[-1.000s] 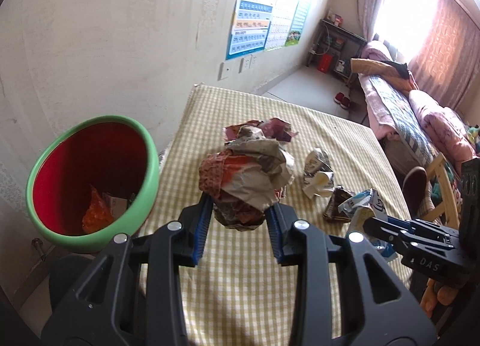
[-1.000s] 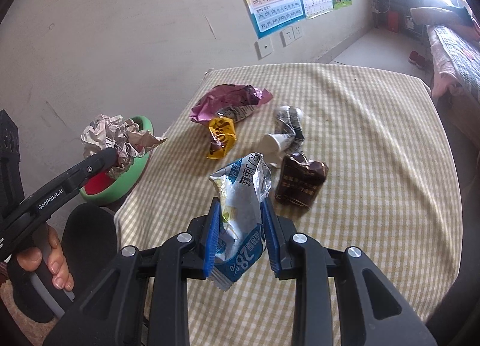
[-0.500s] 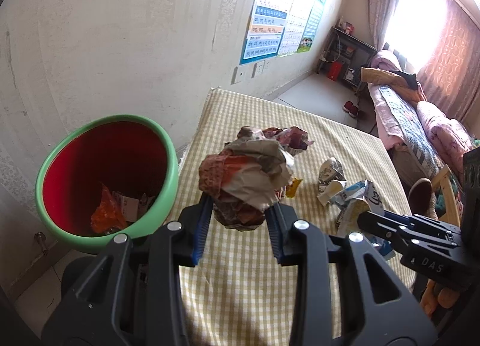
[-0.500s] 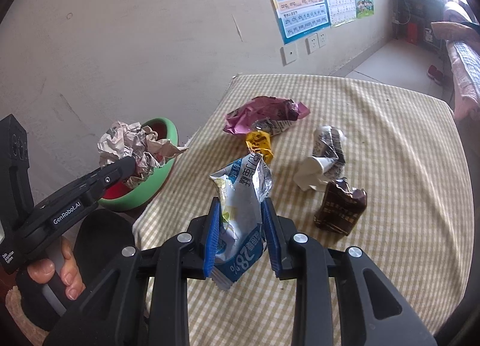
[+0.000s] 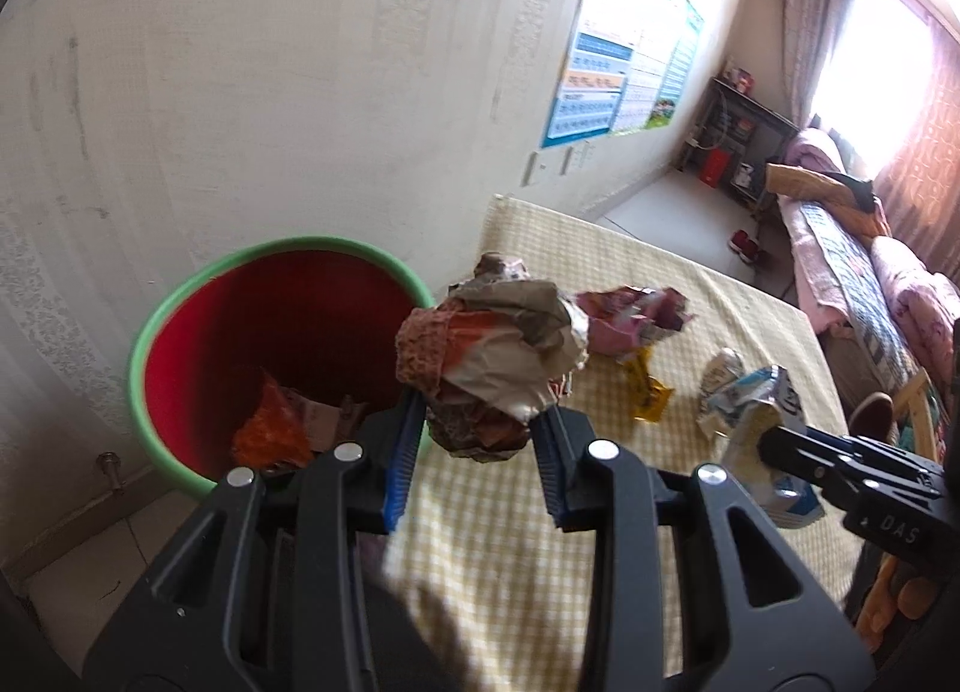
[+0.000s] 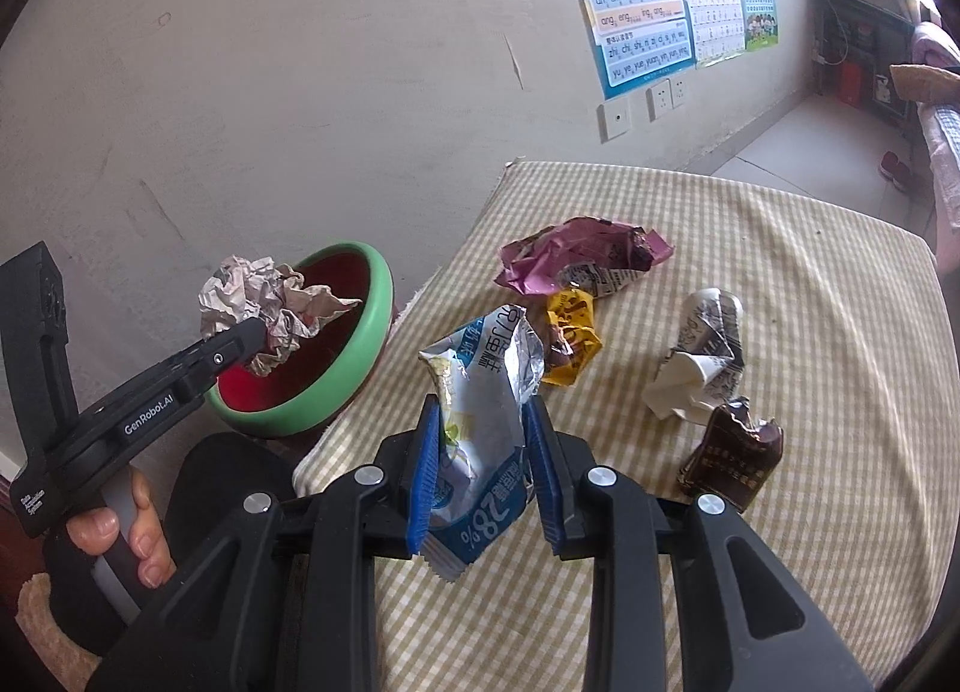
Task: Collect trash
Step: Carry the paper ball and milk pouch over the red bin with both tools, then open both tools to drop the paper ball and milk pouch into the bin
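1. Both grippers have shifted toward the bin [image 5: 180, 326] since a second ago.
2. Left gripper [image 5: 477, 437] pinches the paper wad [image 5: 492, 356], now above the bin's near rim.
3. Right gripper [image 6: 480, 464] pinches the blue pouch [image 6: 480, 392] over the table [image 6: 810, 332], right of the bin.
4. Four wrappers lie on the table, right of the bin.

"GenRobot.AI" on left claw [image 6: 273, 332]; "28%" on pouch [image 6: 480, 434].

Wall posters [image 6: 645, 2], wall sockets [image 6: 660, 95], bed [image 5: 840, 248], curtains [image 5: 924, 152]
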Demonstrator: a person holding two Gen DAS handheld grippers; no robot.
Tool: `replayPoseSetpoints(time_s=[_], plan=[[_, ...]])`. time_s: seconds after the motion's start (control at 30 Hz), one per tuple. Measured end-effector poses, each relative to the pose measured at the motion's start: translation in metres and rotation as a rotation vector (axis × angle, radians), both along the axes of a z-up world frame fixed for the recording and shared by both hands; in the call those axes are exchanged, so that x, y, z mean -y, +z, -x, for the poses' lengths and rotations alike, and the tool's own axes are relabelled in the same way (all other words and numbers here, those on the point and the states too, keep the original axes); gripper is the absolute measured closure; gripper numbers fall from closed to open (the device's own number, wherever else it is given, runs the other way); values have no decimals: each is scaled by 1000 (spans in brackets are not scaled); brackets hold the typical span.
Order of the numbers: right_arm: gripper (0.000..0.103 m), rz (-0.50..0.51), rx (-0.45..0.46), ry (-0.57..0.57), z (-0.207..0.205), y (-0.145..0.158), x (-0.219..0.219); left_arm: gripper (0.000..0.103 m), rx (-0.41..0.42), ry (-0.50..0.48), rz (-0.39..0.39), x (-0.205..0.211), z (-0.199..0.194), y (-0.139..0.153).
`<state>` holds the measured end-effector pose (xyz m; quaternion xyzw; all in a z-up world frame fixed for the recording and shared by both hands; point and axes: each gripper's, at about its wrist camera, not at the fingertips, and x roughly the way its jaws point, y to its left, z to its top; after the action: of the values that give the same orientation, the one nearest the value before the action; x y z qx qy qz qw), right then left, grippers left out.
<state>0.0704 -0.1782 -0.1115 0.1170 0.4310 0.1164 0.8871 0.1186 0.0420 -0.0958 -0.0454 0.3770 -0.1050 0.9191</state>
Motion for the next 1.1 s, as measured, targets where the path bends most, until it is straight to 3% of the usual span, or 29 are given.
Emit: replayPoseSetpoints(time_s=[0.57,0.77,1.1], plan=[[74,-32,3,120,-42,3,-60,70,11,153,-21,-75,-22,-1],[74,-51,0,169,-59,5,-84,70,-18,171,-51,-90,-36,-5],[73,-61,-14,220,-85,0,-113,70,-55,190,-31,-108,-45,-18]])
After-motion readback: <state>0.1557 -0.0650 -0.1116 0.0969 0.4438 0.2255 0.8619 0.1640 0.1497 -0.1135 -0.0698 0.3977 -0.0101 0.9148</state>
